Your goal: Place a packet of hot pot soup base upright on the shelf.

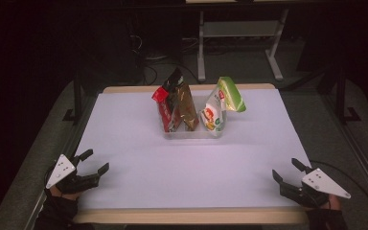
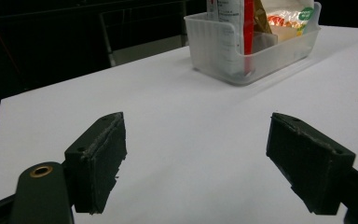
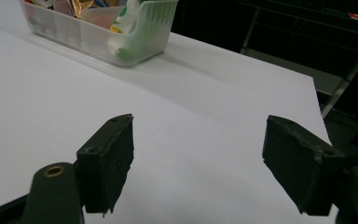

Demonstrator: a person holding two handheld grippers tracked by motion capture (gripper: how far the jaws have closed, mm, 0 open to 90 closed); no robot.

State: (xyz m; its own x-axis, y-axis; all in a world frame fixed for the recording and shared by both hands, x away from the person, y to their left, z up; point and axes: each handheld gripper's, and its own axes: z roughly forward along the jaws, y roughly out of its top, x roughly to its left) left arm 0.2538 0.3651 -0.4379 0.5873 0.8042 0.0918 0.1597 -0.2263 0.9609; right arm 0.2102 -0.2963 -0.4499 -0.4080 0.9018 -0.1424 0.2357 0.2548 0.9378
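Note:
A clear plastic bin [image 1: 191,132] stands at the middle back of the white table [image 1: 187,167]. Upright in it are a red snack bag [image 1: 165,108], a brown bag [image 1: 187,108] and a green and white bag [image 1: 220,103]. My left gripper [image 1: 96,160] rests open near the front left corner, nothing between its jaws. At the front right my right gripper [image 1: 287,168] is also open and holds nothing. The bin [image 2: 251,51] appears ahead in the left gripper view, past the left gripper [image 2: 196,163]. In the right gripper view the bin [image 3: 98,32] lies far left of the right gripper [image 3: 198,168].
The table has a wooden rim [image 1: 191,216] along the front and back. Beyond it stand dark desk legs [image 1: 201,43] and cables on the floor. White tabletop stretches between the grippers and the bin.

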